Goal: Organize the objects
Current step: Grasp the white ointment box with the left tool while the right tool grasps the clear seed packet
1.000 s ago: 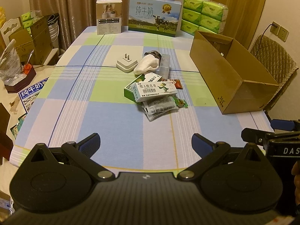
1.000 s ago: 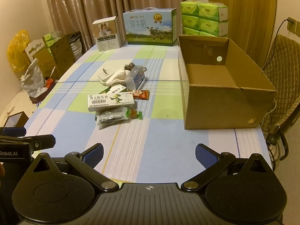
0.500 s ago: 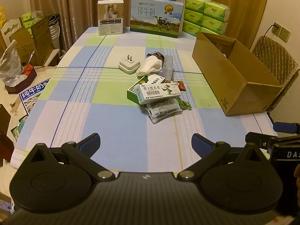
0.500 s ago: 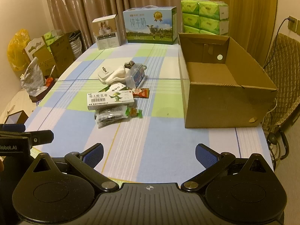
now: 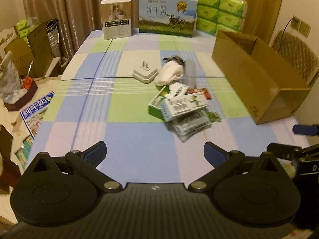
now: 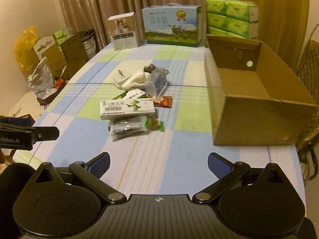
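A pile of small items lies mid-table: a white medicine box on a green box, dark sachets, a red snack packet, a white plug adapter, a white cloth and a clear container. An open, empty cardboard box stands to the right. My left gripper and right gripper are both open and empty, hovering near the table's front edge, short of the pile.
A milk carton box, a small white box and green tissue packs stand at the table's far end. Boxes and bags clutter the floor on the left. A chair stands behind the cardboard box.
Both grippers have moved forward over the table toward the pile, which now looks nearer. Both stay open and empty. No object has moved.
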A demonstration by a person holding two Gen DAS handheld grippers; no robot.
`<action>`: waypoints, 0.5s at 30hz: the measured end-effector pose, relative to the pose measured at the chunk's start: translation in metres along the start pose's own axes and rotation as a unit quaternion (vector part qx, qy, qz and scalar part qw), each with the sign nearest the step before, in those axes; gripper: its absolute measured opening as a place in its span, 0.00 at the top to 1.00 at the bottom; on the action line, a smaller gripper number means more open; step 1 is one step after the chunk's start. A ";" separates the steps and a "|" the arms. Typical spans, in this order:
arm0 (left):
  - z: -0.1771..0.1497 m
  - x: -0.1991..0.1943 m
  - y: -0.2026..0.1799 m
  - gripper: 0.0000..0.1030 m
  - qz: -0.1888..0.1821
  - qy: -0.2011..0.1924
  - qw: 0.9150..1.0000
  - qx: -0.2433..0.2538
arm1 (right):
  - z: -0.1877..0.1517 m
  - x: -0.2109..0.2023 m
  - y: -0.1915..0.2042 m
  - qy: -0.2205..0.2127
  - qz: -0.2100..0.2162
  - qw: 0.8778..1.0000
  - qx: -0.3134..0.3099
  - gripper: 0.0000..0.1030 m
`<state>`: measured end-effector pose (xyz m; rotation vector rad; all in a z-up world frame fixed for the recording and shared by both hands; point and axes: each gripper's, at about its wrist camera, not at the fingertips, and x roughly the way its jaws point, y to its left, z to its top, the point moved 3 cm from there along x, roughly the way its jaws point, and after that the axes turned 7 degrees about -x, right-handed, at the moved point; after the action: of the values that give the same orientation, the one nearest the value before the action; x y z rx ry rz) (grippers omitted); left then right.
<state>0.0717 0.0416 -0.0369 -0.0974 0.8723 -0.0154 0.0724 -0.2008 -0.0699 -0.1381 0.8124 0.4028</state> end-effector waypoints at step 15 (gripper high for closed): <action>0.046 0.081 0.013 0.14 -0.042 0.024 0.995 0.091 | 0.022 0.087 0.012 0.021 0.036 0.999 -0.030 0.02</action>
<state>0.1593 0.0541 -0.0707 0.0373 0.9105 -0.1761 0.1359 -0.1582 -0.1181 -0.1740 0.8480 0.4931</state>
